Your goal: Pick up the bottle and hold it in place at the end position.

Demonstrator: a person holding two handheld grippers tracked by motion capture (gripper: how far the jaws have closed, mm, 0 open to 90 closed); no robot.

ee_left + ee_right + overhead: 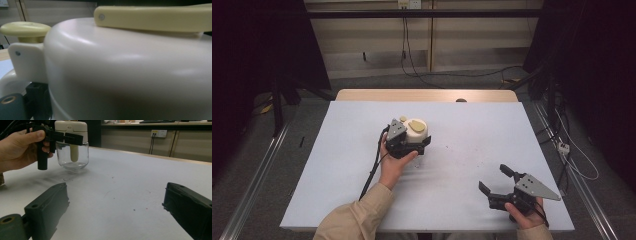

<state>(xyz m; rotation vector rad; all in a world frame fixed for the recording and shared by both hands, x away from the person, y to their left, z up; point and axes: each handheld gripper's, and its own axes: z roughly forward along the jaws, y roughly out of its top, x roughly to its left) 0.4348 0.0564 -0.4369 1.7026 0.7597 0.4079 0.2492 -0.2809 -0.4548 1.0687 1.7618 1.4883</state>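
Observation:
A clear glass jar (72, 155) with a cream lid (416, 131) stands on the white table (472, 130), a little left of its middle. My left gripper (417, 144) is shut on the jar at the lid, its black jaws (65, 137) lying across the lid's sides. Up close, the left gripper view takes in the cream lid (125, 70), a yellow lever (155, 16) on top and a yellow knob (25, 28) at its left. My right gripper (493, 177) is open near the table's front right corner; between its fingers (47, 210) there is only bare table.
The left gripper's cable (372, 170) trails back along the forearm. A wooden strip (427, 95) edges the table's far side. Cables lie on the floor beyond it (452, 75) and to the right (572, 155). Small dark specks dot the table surface (112, 178).

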